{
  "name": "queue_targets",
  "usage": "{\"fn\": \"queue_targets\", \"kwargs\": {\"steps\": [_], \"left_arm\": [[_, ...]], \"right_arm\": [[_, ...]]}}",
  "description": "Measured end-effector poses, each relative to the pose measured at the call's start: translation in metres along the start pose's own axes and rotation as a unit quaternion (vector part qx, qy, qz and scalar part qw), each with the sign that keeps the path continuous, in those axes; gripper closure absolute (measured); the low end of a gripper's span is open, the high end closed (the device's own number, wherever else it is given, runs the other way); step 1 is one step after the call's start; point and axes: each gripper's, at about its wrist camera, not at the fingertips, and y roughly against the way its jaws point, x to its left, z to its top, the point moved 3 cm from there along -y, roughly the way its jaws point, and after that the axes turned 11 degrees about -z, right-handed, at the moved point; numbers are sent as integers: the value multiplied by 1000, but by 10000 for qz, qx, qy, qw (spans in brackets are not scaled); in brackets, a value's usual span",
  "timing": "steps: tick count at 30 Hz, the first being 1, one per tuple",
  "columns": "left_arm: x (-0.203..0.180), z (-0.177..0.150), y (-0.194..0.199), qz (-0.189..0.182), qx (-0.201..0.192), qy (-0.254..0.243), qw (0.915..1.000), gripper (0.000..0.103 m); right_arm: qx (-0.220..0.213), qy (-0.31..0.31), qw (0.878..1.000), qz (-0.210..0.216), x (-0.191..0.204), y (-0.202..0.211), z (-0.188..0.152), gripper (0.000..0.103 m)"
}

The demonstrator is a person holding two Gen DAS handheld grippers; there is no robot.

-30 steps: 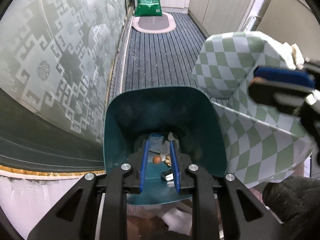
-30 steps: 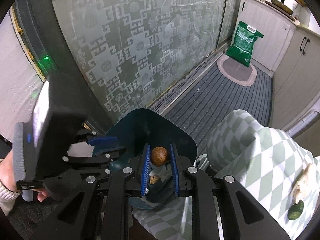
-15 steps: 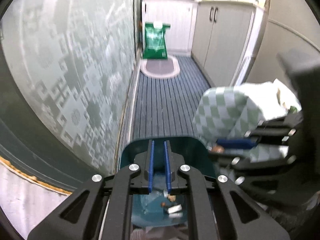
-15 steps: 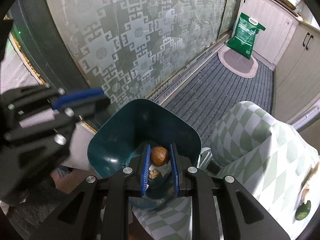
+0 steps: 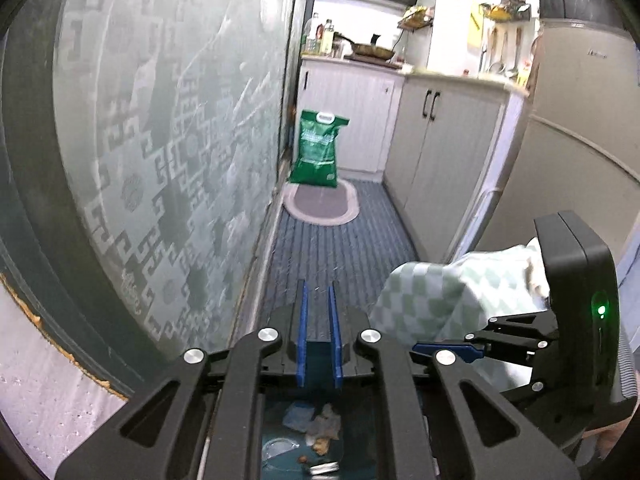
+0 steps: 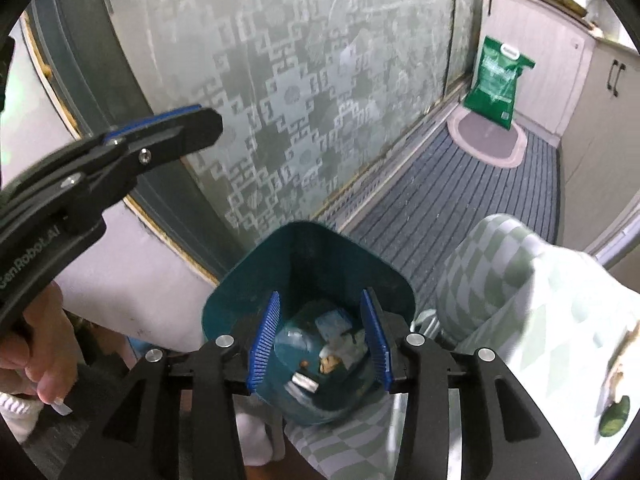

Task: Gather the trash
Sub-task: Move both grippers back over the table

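Observation:
A teal trash bin [image 6: 320,252] stands on the floor beside the table's green-checked cloth [image 6: 520,280]. It holds scraps of paper, foil and food bits [image 6: 332,352]. My right gripper [image 6: 320,340] is open and empty right above the bin's mouth. My left gripper [image 5: 318,332] is narrowly parted with nothing between the pads, raised above the bin [image 5: 304,452]; from the right wrist view it shows at the upper left [image 6: 160,132]. A green item [image 6: 612,420] and a pale scrap lie on the cloth at the right.
A frosted patterned glass door [image 6: 300,80] runs along the left. A green sack [image 5: 318,148] and an oval mat [image 5: 320,208] lie at the far end of the striped floor. White cabinets [image 5: 440,152] line the right side.
My right gripper opened and the brown round thing it held is gone from its pads. My left gripper rose and tilted up away from the bin.

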Motion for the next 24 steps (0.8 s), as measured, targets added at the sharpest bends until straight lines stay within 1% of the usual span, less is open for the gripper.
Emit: {"fn": "queue_targets", "kwargs": {"steps": [3, 9, 11, 13, 19, 21, 24], "left_arm": [[-12, 7, 1, -168, -100, 57, 9998, 90], [-40, 17, -3, -360, -192, -1, 9992, 76], [-54, 20, -7, -428, -201, -44, 9989, 74], [-64, 22, -9, -497, -210, -63, 9985, 70], [-99, 27, -21, -733, -181, -143, 9970, 62], [-111, 28, -27, -785, -139, -191, 9966, 61], [-126, 25, -34, -836, -73, -276, 9961, 59]], "right_arm": [[-244, -119, 9996, -110, -13, 14, 0, 53], [-648, -466, 9957, -476, -53, 43, -8, 51], [-725, -579, 9939, -593, -66, 51, -13, 49], [-776, -694, 9920, -711, -82, 58, -21, 47], [-797, -1060, 9860, -1013, -129, 73, -49, 47], [-788, -1194, 9829, -1160, -145, 76, -59, 46], [-769, -1397, 9790, -1271, -162, 79, -69, 46]]}}
